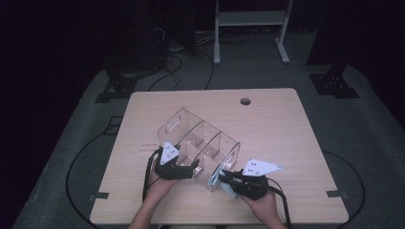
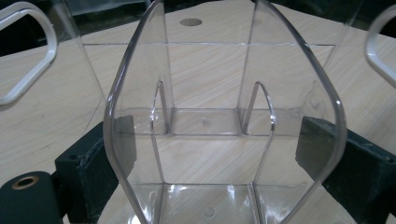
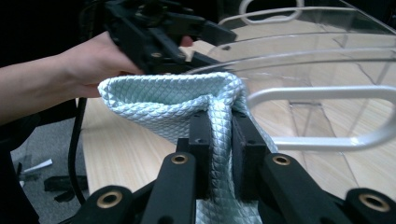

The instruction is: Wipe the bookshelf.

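A clear plastic organizer (image 1: 200,145) lies tipped on its side on a wooden table (image 1: 277,129). The left gripper (image 1: 184,170) clamps one clear wall between wide-set jaws, steadying it. The right gripper (image 1: 228,180) pinches a pale green cloth (image 3: 187,105) against the organizer's near end. Wiping seems barely begun; the compartments look untouched.

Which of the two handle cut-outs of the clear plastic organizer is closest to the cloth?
The white-edged handle cut-out in the end wall of the clear plastic divided organizer nearest the right gripper, which pinches the pale green quilted cloth; the other handle cut-out is at the far end.
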### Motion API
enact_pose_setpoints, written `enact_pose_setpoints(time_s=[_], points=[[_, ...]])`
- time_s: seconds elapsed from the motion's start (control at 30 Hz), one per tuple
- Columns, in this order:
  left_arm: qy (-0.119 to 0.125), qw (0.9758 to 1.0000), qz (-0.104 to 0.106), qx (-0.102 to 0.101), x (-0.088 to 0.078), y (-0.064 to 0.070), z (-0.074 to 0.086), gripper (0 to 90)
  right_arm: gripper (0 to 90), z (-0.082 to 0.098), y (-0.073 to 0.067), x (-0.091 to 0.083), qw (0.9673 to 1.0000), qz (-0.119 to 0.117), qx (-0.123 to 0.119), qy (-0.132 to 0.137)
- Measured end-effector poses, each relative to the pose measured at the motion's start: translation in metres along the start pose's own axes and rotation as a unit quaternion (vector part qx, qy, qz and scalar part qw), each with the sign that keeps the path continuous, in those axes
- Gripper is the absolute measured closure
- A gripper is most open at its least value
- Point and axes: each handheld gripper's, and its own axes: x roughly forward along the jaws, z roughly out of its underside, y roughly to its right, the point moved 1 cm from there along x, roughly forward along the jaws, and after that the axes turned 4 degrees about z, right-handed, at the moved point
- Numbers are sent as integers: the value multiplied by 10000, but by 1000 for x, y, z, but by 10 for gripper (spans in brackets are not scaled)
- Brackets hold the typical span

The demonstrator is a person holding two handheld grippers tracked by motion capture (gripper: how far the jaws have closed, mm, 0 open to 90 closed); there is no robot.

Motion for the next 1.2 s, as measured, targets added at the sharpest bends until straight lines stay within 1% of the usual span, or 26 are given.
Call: enact_pose_setpoints(time_s=[0.03, 0.07, 0.1, 0.13, 0.17, 0.23, 0.27, 0.3, 0.33, 0.4, 0.43, 0.5, 0.6, 0.67, 0.73, 0.83, 0.9, 0.93, 0.97, 1.03, 1.1, 1.2], points=[[0, 10000, 1, -2, 0, 0, 0, 81, 798, 1, 4, -1, 9999, 134, 59, -2], [-4, 10000, -3, 23, 0, 0, 0, 81, 798, 2, 6, -1, 9998, 182, 72, -12], [-3, 10000, -14, -11, 0, 0, 0, 80, 798, 3, 7, -1, 9997, 201, 127, -17], [6, 10000, -25, -14, 0, 0, 0, 80, 797, 5, 7, 0, 9997, 173, 179, 3], [-1, 10000, -33, -16, 0, 0, 0, 79, 797, 6, 5, 2, 9998, 151, 154, -60], [-2, 10000, -26, -19, -1, -1, 1, 79, 797, 8, -2, 6, 9999, 102, 65, -98], [-3, 10000, -15, -20, -1, -2, 1, 80, 797, 9, -5, 9, 9999, 18, 25, -153], [-9, 10000, 1, -13, -2, -3, 1, 80, 797, 10, -7, 10, 9998, -16, 1, -177], [-11, 10000, 21, -11, -2, -3, 1, 82, 797, 11, -7, 11, 9998, -34, -13, -179], [-1, 10000, 26, 5, -2, -3, 1, 83, 798, 11, -3, 11, 9997, -92, 85, -205], [-7, 10000, 23, 34, -2, -3, 1, 84, 798, 12, 0, 11, 9997, -69, 119, -214], [-3, 10000, 11, 20, -2, -3, 1, 84, 798, 15, 6, 11, 9996, 1, 138, -233], [-4, 10000, -2, -9, -2, -2, 1, 83, 797, 20, 10, 14, 9991, 152, 187, -352], [-12, 10000, -26, -24, -2, -2, 1, 83, 797, 22, 8, 15, 9989, 154, 280, -357], [-21, 10000, -23, -38, -3, -3, 1, 82, 797, 22, 1, 18, 9992, 79, 174, -358], [-24, 10000, 47, -7, -4, -6, 1, 84, 798, 22, -1, 20, 9991, -53, 155, -386], [-14, 10000, 73, 2, -4, -6, 1, 87, 798, 22, 4, 19, 9989, -82, 206, -423], [-17, 10000, 81, 14, -4, -6, 1, 90, 798, 22, 7, 19, 9988, -31, 217, -444], [-20, 10000, 85, 15, -4, -5, 1, 90, 798, 23, 12, 19, 9987, 44, 219, -461], [-13, 10000, 78, 14, -4, -4, 1, 89, 798, 25, 24, 18, 9979, 233, 339, -499], [-25, 10000, 81, 24, -4, -4, 1, 90, 798, 25, 40, 15, 9967, 483, 482, -432], [-16, 10000, 59, 14, -3, -2, 1, 89, 798, 24, 60, 13, 9948, 703, 637, -357]])
